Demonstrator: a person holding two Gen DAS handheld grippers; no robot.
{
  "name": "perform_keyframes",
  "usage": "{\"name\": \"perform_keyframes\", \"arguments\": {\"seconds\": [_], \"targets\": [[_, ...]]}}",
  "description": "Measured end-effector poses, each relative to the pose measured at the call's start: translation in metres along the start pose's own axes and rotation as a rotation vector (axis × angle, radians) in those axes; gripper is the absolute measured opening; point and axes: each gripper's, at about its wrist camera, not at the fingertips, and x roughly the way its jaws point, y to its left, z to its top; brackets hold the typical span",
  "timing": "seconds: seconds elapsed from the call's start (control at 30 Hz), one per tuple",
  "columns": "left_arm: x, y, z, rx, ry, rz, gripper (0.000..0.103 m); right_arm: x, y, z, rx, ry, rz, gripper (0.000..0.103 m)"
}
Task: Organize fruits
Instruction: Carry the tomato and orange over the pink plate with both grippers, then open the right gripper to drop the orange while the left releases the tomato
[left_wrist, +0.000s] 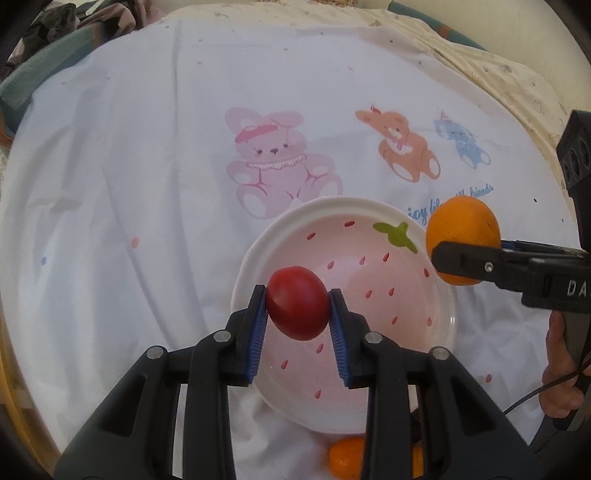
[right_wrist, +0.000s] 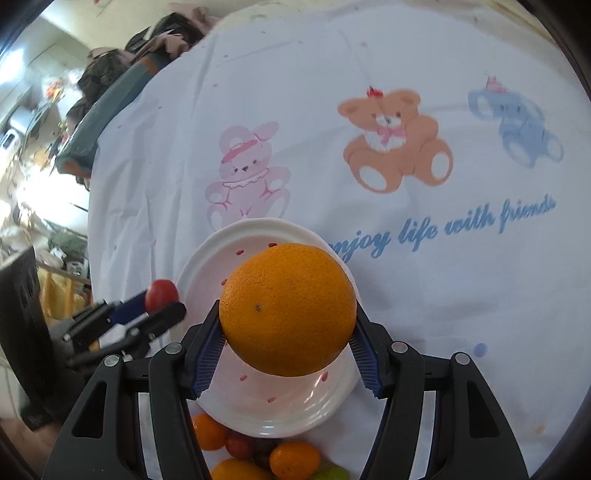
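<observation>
A red tomato (left_wrist: 297, 308) is clamped between the blue pads of the left hand-held gripper (left_wrist: 298, 317) and is held above the near left part of a white bowl (left_wrist: 369, 413) printed with red seeds, which is set on a white cloth (left_wrist: 147, 184) with cartoon bears. An orange (right_wrist: 288, 308) is clamped in the right hand-held gripper (right_wrist: 290, 338), held over the bowl in the right wrist view and at its right rim in the left wrist view. More fruit (right_wrist: 291, 459) is seen lying on the cloth just beside the bowl's near edge.
</observation>
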Motion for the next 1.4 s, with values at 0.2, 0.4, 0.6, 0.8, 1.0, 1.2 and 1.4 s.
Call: {"name": "perform_keyframes", "arguments": {"seconds": [0.2,0.4,0.6,0.8,1.0,1.2,1.4], "targets": [[0.017,0.003,-0.001,-0.003,0.031,0.003,0.029,0.02,-0.002,0.001,-0.012,0.043,-0.002,0.065],[0.026,0.005,-0.001,-0.017,0.055,-0.005,0.029,0.032,-0.01,0.002,0.019,0.067,0.006,0.065],[0.029,0.004,-0.003,-0.01,0.064,-0.003,0.029,0.032,-0.01,0.002,0.018,0.054,0.011,0.066],[0.033,0.007,-0.004,-0.022,0.076,0.003,0.029,0.033,-0.01,0.002,0.021,0.057,0.011,0.067],[0.032,0.006,-0.004,-0.018,0.07,-0.011,0.039,0.033,-0.011,0.002,0.035,0.059,0.027,0.068],[0.02,-0.002,-0.002,0.012,0.026,0.009,0.075,0.02,-0.008,0.006,0.029,0.019,0.05,0.081],[0.004,0.004,-0.002,-0.026,0.011,0.005,0.075,0.0,-0.006,0.009,0.042,-0.027,0.069,0.084]]}}
